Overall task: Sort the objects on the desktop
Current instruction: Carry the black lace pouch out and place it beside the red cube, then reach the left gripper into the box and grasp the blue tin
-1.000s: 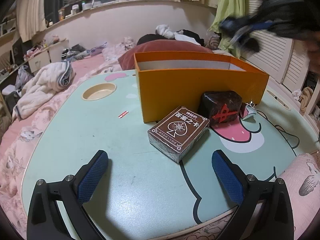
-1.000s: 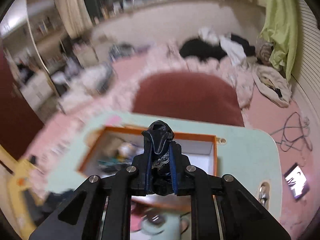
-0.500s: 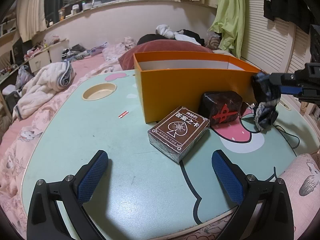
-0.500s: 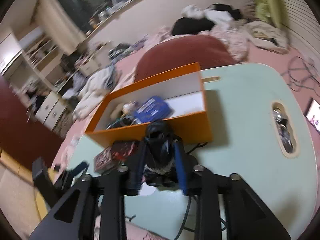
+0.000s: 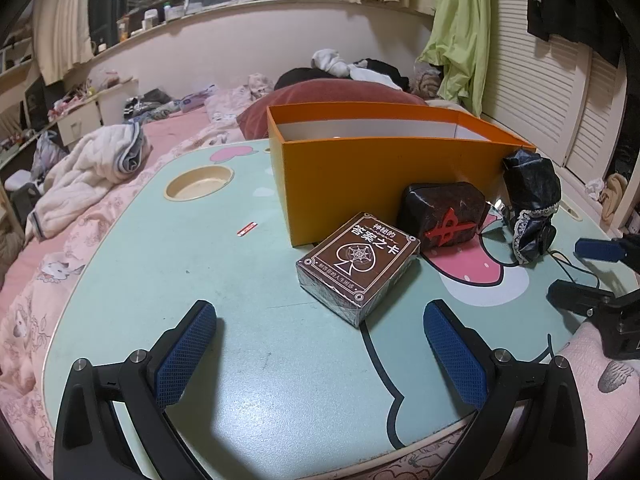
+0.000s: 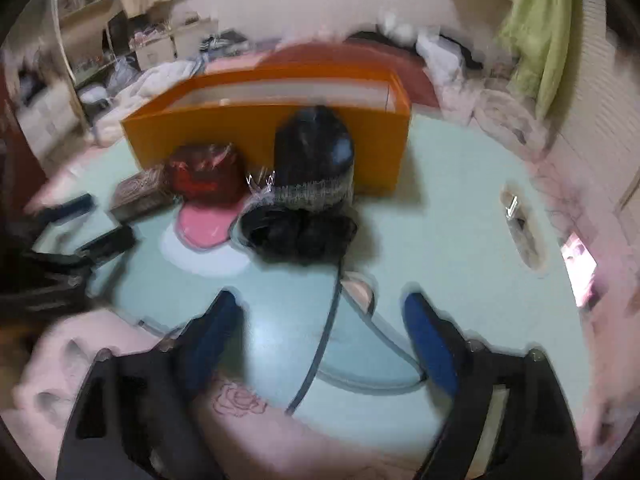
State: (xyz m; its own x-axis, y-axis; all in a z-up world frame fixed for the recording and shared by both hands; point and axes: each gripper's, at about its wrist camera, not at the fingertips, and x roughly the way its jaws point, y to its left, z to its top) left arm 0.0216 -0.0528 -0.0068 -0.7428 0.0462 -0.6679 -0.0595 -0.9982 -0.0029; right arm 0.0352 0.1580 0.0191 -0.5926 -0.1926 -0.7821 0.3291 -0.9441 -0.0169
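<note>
An orange box [image 5: 360, 168] stands on the mint table [image 5: 168, 264]; it also shows in the right wrist view [image 6: 248, 124]. In front of it lie a brown card deck [image 5: 358, 262], a dark block with a red mark [image 5: 444, 220] and a black lace-trimmed pouch [image 5: 530, 204]. The pouch stands upright on the table in the right wrist view [image 6: 314, 164], blurred. My left gripper [image 5: 320, 354] is open and empty, short of the card deck. My right gripper [image 6: 326, 336] is open and empty, drawn back from the pouch; it shows at the right edge of the left wrist view [image 5: 588, 270].
A round cup recess [image 5: 199, 183] and a small red-white strip [image 5: 246, 229] lie left of the box. A dark cable [image 6: 320, 344] runs across the table towards my right gripper. Pink bedding [image 5: 24, 264] surrounds the table. A slot [image 6: 520, 224] sits at the table's right.
My right gripper carried the black pouch down from above the box, set it on the table beside the dark block, opened and drew back. The left gripper has not moved.
</note>
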